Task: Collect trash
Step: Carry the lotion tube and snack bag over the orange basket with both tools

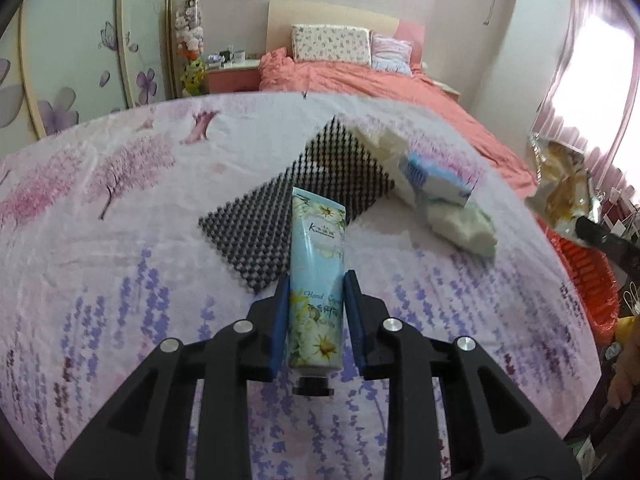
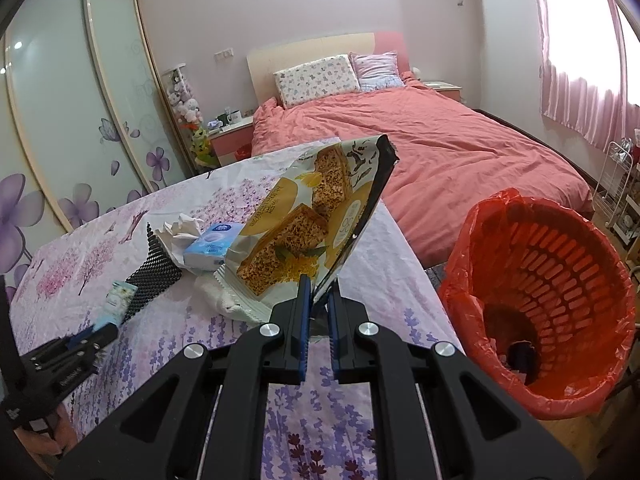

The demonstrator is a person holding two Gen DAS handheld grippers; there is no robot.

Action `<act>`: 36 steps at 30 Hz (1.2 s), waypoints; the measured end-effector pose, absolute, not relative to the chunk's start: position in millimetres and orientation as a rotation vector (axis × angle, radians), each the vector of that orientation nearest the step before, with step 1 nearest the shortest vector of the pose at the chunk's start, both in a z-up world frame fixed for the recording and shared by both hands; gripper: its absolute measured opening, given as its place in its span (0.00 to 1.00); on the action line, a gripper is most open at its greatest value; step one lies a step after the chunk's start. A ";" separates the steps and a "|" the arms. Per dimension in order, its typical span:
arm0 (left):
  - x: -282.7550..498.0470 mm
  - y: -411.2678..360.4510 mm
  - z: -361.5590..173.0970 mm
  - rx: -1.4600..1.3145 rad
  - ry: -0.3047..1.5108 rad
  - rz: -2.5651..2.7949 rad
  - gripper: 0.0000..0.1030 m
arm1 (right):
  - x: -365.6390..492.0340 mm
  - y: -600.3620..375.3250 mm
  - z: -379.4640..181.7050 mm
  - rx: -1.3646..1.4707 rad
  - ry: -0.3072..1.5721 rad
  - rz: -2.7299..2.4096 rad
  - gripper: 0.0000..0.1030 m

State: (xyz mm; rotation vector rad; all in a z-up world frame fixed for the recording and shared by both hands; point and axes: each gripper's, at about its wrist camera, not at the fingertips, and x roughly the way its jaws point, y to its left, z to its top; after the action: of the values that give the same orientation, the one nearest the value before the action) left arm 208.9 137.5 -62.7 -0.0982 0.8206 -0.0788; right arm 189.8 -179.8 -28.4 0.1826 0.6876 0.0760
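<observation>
The left gripper (image 1: 316, 300) grasps a blue tube (image 1: 318, 280) printed "Hand Cream", cap toward the camera, above the flowered tablecloth (image 1: 120, 280). Ahead lie a black studded mat (image 1: 280, 216) and tissue pack (image 1: 436, 178). The right gripper (image 2: 318, 300) is clenched on a cake-bar wrapper (image 2: 304, 224); the red bin (image 2: 552, 296) stands to its right.

Bedroom, pale pink walls. Bed (image 2: 420, 148) w/ coral duvet, 2 pillows. Sliding wardrobe (image 2: 60, 120), purple flower decals. Pink curtains (image 2: 576, 92), bright daylight. Nightstand (image 2: 234, 132) beside bed.
</observation>
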 end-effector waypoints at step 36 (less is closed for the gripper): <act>198.7 7.5 53.2 -0.031 0.615 -0.342 0.26 | 138.1 -255.7 11.4 0.254 0.531 0.012 0.08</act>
State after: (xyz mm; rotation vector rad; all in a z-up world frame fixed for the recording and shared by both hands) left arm 198.7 7.5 53.2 -0.0308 0.6153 -0.3422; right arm 138.1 -255.7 11.4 0.2538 0.5311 0.0123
